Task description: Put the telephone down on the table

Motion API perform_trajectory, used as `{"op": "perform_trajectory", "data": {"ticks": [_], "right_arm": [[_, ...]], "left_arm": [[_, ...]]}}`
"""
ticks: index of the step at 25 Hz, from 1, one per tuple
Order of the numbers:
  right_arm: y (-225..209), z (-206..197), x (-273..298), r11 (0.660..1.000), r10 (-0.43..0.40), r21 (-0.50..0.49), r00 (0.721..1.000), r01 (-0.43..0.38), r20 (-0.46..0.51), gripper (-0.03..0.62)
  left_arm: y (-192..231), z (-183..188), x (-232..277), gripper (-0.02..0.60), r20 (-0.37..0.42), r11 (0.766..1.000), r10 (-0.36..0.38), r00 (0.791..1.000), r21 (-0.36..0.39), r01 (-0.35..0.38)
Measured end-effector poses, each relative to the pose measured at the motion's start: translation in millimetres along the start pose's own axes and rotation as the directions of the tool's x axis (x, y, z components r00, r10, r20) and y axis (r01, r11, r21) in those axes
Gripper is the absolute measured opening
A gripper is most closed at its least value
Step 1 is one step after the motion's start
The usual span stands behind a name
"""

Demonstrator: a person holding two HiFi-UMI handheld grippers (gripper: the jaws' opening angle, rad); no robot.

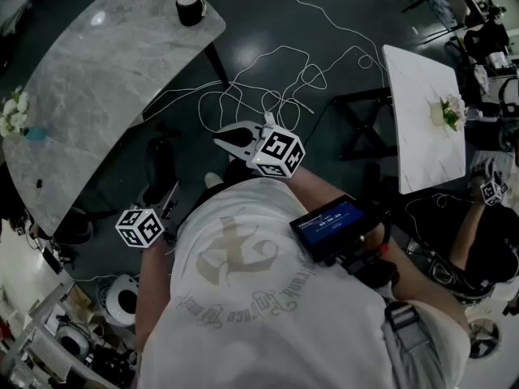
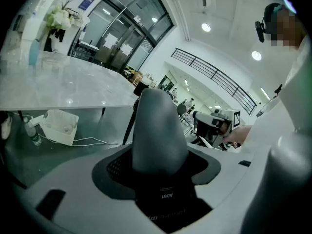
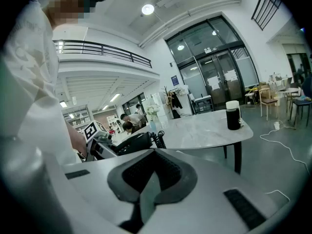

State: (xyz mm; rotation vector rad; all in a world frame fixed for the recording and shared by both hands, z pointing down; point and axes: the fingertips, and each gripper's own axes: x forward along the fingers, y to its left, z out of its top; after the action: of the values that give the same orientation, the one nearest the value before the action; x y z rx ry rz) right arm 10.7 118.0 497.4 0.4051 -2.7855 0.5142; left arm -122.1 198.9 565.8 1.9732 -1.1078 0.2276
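In the right gripper view, the black telephone handset [image 3: 132,142] with its coiled cord sits in my left gripper [image 3: 105,147], held in the air in front of the grey marble table [image 3: 204,128]. From the left gripper view the handset [image 2: 156,126] fills the middle as a dark rounded shape between the jaws. In the head view my left gripper [image 1: 166,197] hangs low at my left side, over the dark floor, apart from the table [image 1: 105,79]. My right gripper [image 1: 223,138] points forward in front of my chest, jaws together and empty.
A black cup with a white lid [image 1: 190,6] stands at the marble table's far end, flowers [image 1: 12,108] at its left end. White cables [image 1: 276,79] loop over the floor. A white table [image 1: 422,136] stands at the right. A white box [image 2: 61,126] sits on the floor.
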Motion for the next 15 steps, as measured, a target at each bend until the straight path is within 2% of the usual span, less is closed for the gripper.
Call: {"op": "perform_trajectory", "data": {"ticks": [6, 15], "right_arm": [[-3, 1, -23, 1.0, -0.003, 0.016, 0.999, 0.002, 0.051, 0.015], [-12, 2, -68, 0.999, 0.037, -0.042, 0.998, -0.034, 0.056, 0.015]], "left_arm": [[-27, 3, 17, 0.281, -0.016, 0.999, -0.021, 1.0, 0.045, 0.021], [-80, 7, 49, 0.281, -0.004, 0.997, -0.008, 1.0, 0.073, 0.008]]}}
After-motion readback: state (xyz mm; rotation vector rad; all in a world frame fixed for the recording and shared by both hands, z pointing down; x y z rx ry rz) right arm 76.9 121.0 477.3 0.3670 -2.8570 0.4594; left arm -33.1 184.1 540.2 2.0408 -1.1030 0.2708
